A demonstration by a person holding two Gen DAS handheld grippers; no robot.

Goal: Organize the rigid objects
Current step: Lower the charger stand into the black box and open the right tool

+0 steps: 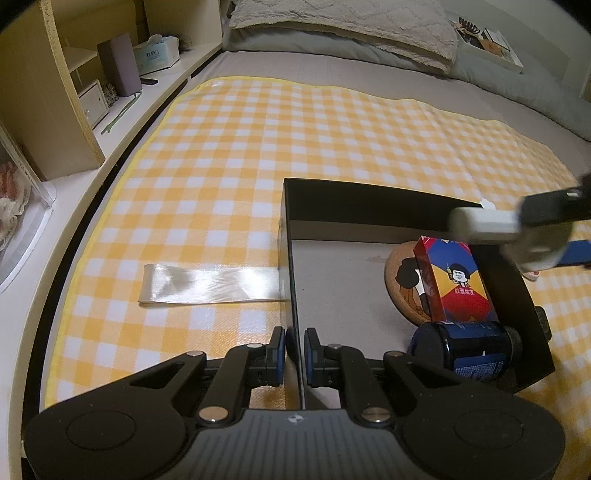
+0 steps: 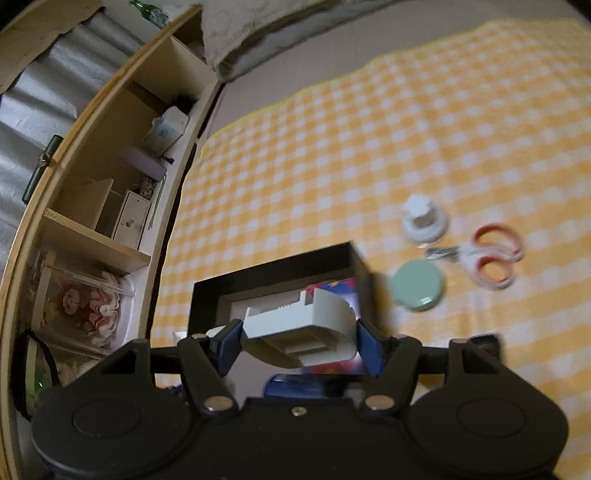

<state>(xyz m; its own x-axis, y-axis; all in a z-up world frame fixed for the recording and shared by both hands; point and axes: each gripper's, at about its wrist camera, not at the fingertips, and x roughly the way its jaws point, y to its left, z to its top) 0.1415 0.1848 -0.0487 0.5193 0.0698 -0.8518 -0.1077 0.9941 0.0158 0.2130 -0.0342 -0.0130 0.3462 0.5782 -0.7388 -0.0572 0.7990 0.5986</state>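
Note:
A black open box (image 1: 369, 195) lies on a yellow checked mat (image 1: 221, 147). In it are a cork coaster (image 1: 402, 280), a colourful card box (image 1: 458, 284) and a dark blue jar (image 1: 461, 347). My left gripper (image 1: 294, 350) is shut on the box's left wall. My right gripper (image 2: 299, 343) is shut on a white plastic piece (image 2: 306, 325) and holds it above the box (image 2: 273, 277); it also shows blurred in the left wrist view (image 1: 484, 225). On the mat to the right lie red-handled scissors (image 2: 491, 258), a green round case (image 2: 417, 288) and a white round object (image 2: 424, 221).
A strip of clear tape (image 1: 210, 284) lies on the mat left of the box. A wooden shelf unit (image 1: 55, 92) with a tissue pack (image 1: 155, 55) runs along the left. A grey blanket (image 1: 351, 26) lies at the far end.

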